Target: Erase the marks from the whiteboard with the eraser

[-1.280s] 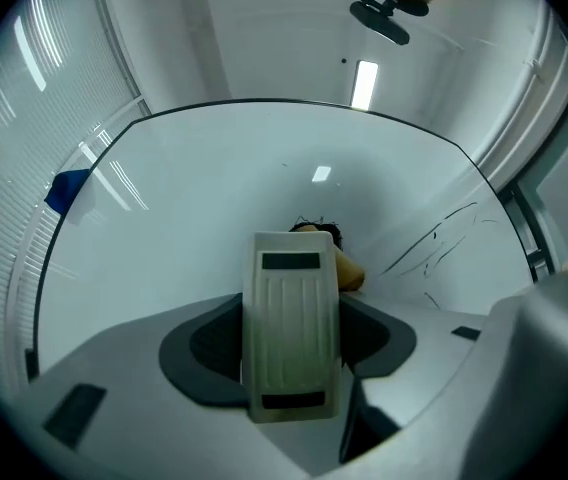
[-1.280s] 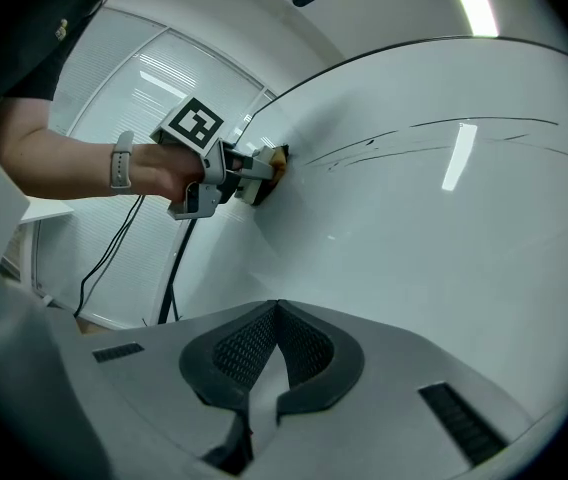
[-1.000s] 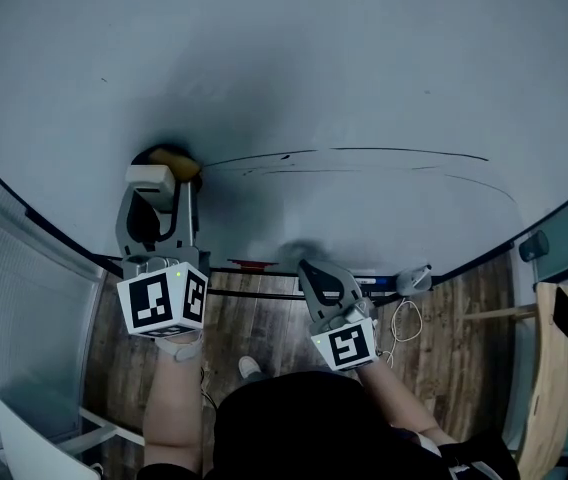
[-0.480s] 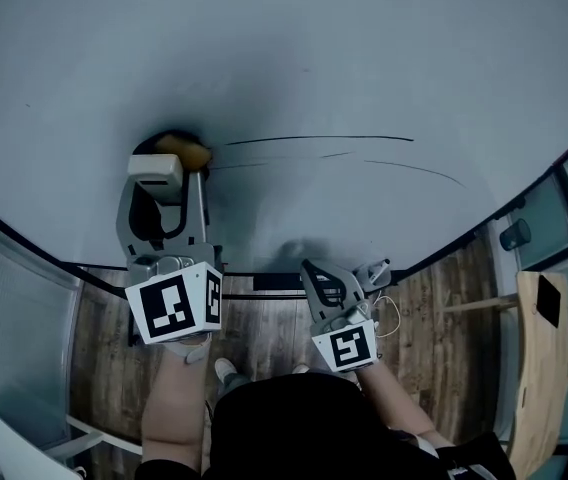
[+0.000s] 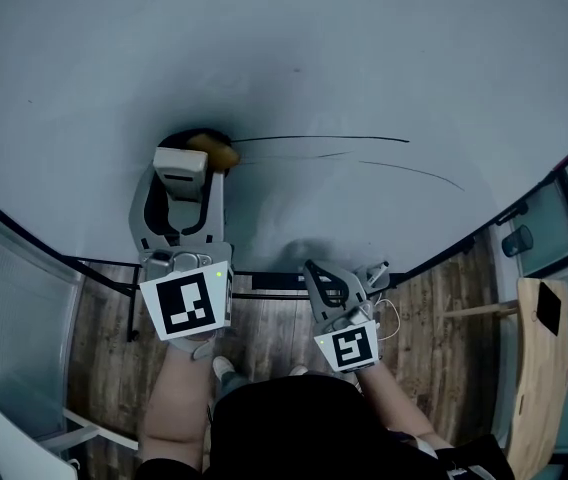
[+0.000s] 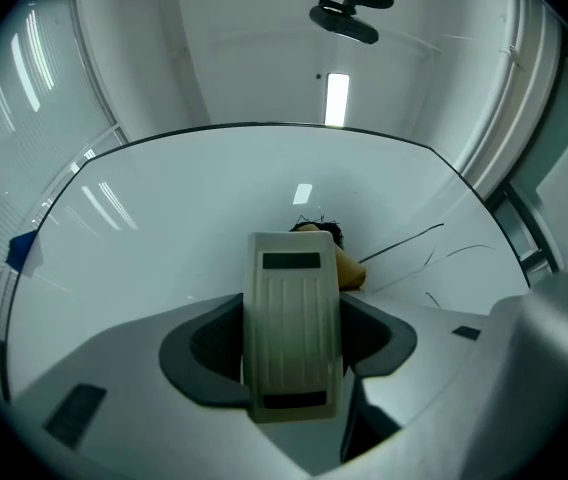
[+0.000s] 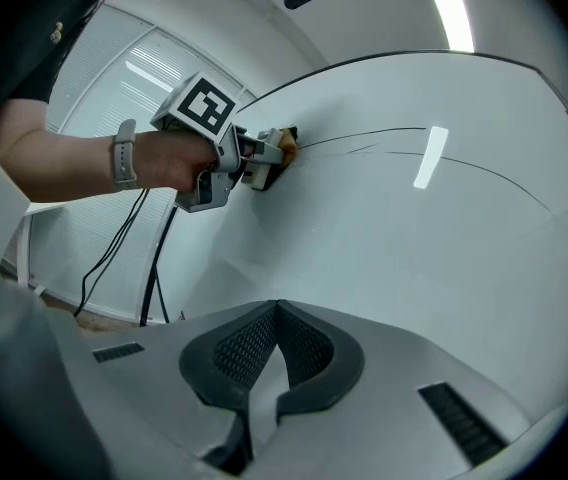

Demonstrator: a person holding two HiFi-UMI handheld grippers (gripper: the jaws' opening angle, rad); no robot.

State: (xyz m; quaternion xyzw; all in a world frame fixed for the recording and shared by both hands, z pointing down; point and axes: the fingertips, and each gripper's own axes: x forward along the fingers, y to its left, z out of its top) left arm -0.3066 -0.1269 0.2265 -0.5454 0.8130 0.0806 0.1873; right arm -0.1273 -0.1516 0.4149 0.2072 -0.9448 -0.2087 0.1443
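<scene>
The whiteboard (image 5: 344, 58) fills the upper head view. Two thin black marks (image 5: 324, 139) run across it to the right. My left gripper (image 5: 200, 158) is shut on the eraser (image 5: 214, 151), a beige block with a yellow and dark end pressed on the board at the marks' left end. In the left gripper view the eraser (image 6: 294, 328) stands between the jaws, with the marks (image 6: 404, 240) to its right. My right gripper (image 5: 322, 276) is shut and holds nothing, low by the board's bottom edge. The right gripper view shows its closed jaws (image 7: 269, 343), the left gripper (image 7: 264, 163) and the marks (image 7: 384, 133).
A narrow tray (image 5: 264, 280) runs under the board's bottom edge. A white cable (image 5: 392, 320) lies on the wooden floor (image 5: 434, 318). A pale wooden panel (image 5: 536, 368) stands at the right. Slatted blinds (image 7: 84, 148) are left of the board.
My left gripper and the eraser have slid to the right along the marks' left end. The right gripper has stayed low and shut.
</scene>
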